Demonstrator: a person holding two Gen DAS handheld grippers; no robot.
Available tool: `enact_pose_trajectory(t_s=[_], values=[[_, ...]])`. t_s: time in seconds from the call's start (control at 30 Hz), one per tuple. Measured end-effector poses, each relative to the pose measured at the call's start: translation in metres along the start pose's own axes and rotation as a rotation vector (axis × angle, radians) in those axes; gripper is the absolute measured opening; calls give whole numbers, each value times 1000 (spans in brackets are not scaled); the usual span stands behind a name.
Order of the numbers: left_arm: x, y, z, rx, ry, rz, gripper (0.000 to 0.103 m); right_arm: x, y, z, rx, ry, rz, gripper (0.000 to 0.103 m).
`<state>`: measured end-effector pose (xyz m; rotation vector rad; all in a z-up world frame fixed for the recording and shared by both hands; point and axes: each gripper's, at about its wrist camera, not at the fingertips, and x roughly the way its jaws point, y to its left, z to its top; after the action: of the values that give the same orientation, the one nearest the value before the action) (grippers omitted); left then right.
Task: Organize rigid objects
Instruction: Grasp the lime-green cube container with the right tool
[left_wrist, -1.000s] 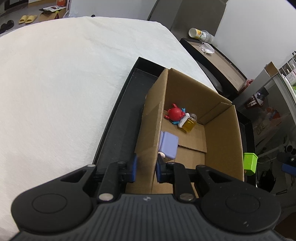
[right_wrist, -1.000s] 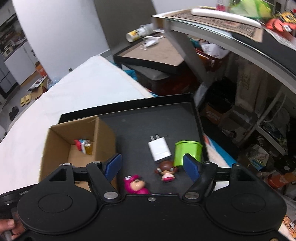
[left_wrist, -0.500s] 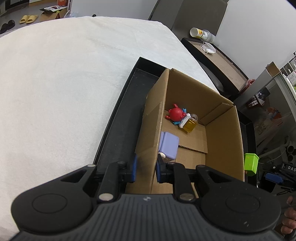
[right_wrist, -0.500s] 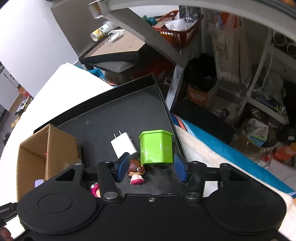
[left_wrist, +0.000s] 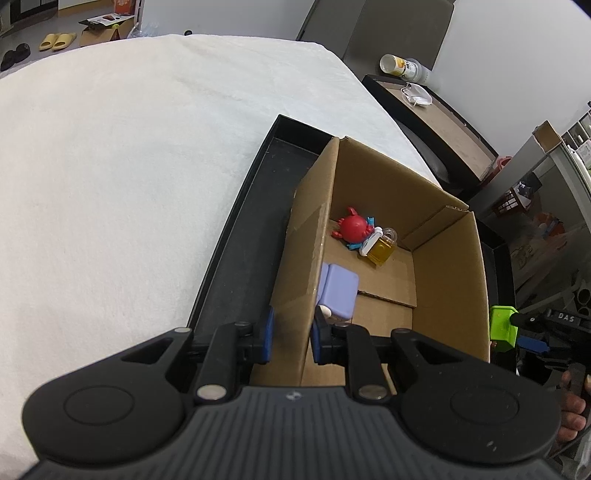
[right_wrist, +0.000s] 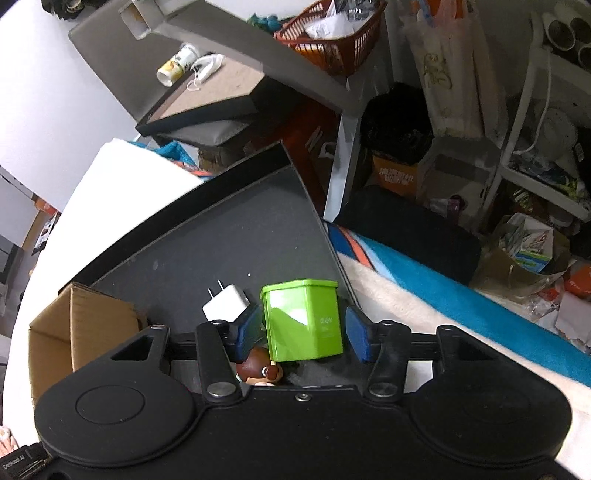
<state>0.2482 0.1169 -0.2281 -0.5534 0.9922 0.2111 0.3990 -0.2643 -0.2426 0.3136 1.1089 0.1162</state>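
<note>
The right claw (right_wrist: 302, 330) straddles a green box (right_wrist: 303, 319) on a black tray (right_wrist: 236, 240), its blue pads apart on either side. A white charger (right_wrist: 226, 303) lies just left; a brown-haired figurine (right_wrist: 258, 373) sits below. A cardboard box (right_wrist: 79, 332) stands at left.

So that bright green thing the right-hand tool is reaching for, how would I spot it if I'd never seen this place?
Find the black tray on the white-covered table, then look to its near right corner, away from the cardboard box. The green tub stands there upright between the open jaws of the right gripper. It is the only lime-green, boxy piece, taller than the white charger plug and brown-haired figurine beside it.
</note>
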Motion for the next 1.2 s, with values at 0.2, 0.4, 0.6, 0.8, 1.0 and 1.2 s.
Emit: enact_pose_trajectory(t_s=[0.2,0.4,0.6,0.8,1.0,1.2], values=[[0,-2,0,6,0,5,19,15,-1,-2,20,32,3,50],[1,-3,0,3,1,3,19,24,0,-7,31,47,-16,47],[1,-2,1,-2,3,2,19,14,0,-14,36,51,-42,47],[0,-3,0,6,-1,-2,19,-13,3,-13,24,11,-60,47],[0,-4,0,9,-1,-4,19,-34,11,-15,-5,-22,-70,47],[0,-3,0,1,-2,-6,19,-48,30,-19,-59,-34,-71,47]])
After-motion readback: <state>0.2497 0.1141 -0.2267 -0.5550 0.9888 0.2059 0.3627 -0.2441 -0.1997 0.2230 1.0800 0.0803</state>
